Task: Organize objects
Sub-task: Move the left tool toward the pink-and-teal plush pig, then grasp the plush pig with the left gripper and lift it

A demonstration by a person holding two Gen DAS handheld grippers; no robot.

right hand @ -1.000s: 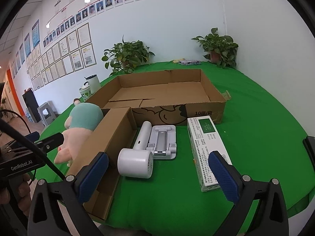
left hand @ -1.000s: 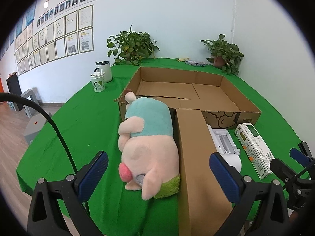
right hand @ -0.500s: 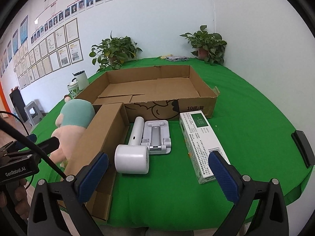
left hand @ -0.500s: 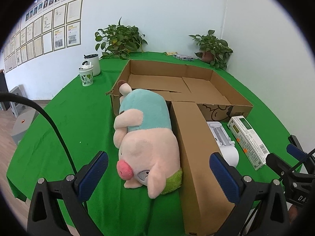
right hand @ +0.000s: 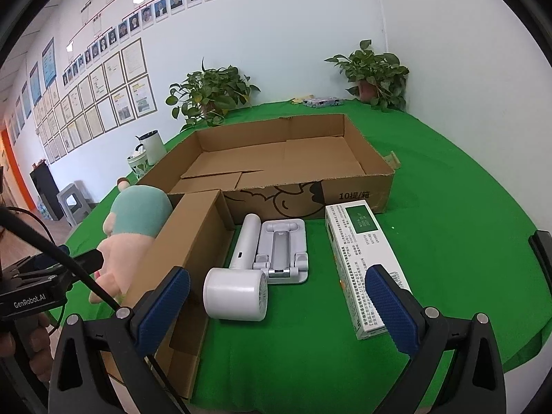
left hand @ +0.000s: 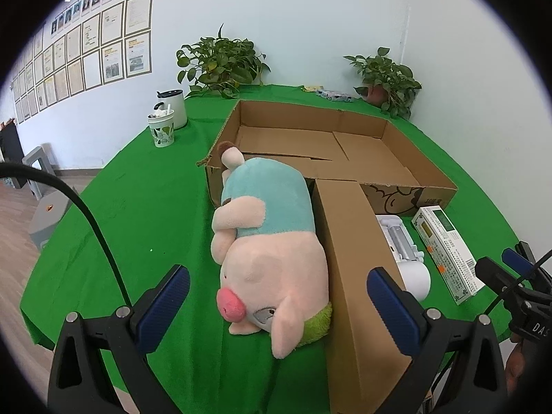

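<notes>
Plush pig lying on green bench against cardboard flap, long axis pointing away, dead ahead of wide-open, empty left hand-held gripper; right hand-held gripper likewise open, empty, farther off.

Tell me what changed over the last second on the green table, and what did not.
Only the views shifted a little as both hand-held grippers drifted; nothing was grasped or released. The left gripper and right gripper remain open and empty. The plush pig still lies against the cardboard flap; the hair dryer, phone stand and white carton have not moved.
</notes>
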